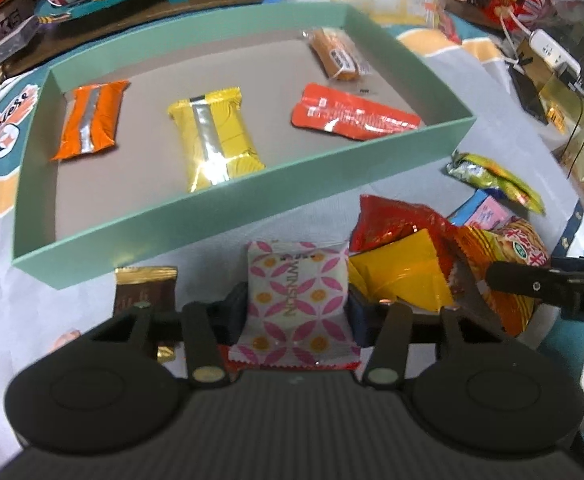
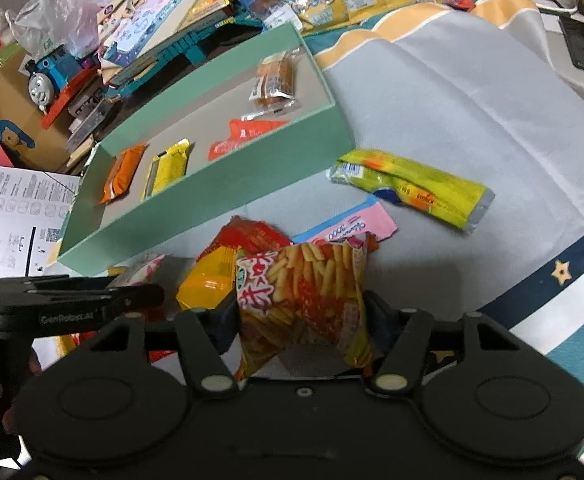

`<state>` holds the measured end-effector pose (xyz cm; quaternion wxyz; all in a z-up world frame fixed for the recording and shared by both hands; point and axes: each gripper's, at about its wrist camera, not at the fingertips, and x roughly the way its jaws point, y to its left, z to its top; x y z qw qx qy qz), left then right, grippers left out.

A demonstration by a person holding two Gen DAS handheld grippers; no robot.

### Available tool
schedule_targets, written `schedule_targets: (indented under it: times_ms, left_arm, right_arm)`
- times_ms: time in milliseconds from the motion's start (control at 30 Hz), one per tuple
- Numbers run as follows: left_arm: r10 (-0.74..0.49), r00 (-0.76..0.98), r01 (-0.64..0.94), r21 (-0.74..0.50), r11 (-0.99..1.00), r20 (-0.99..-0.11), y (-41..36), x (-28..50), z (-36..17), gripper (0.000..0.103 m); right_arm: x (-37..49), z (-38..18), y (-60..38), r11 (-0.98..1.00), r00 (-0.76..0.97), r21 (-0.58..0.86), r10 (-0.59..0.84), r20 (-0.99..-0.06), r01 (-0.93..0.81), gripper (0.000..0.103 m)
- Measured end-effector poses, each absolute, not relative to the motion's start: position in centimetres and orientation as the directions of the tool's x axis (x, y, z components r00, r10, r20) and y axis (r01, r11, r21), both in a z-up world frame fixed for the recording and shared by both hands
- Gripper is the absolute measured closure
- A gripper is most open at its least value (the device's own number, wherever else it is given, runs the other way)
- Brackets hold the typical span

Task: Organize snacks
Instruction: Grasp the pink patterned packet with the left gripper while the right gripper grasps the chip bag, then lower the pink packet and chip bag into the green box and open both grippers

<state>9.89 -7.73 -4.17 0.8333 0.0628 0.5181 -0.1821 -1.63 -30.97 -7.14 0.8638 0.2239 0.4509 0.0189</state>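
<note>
Left gripper [image 1: 297,312] jaws clamp the pink-patterned white packet [image 1: 297,300]; right gripper [image 2: 301,320] jaws clamp the fries snack bag [image 2: 303,304] upright. Both packets sit above a grey cloth [image 2: 471,120] beside the loose snack pile [image 1: 407,264]. Beyond, the green tray [image 1: 252,208] holds four snacks, the yellow bar [image 1: 212,140] lengthwise away from the left gripper

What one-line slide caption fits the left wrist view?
Left gripper closes on a pink-and-white patterned snack packet before a shallow green cardboard box holding four wrapped snacks.
</note>
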Motion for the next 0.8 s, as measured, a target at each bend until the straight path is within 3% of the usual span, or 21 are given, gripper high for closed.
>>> schedule_targets:
  times_ms: [367, 800]
  left_arm:
    - [-0.279, 0.516, 0.322, -0.119, 0.939, -0.81, -5.1, 10.3, 1.0, 0.054]
    - [-0.177, 0.622, 0.158, -0.099, 0.982, -0.762, -0.9, 22.4, 2.5, 0.053]
  right_arm:
    - [1.1, -1.6, -31.0, 0.903, 0.668, 0.42, 0.255, -0.699, 0.094, 0.041]
    - [17.0, 0.5, -27.8, 0.905, 0.68, 0.424, 0.29, -0.673, 0.034, 0.041]
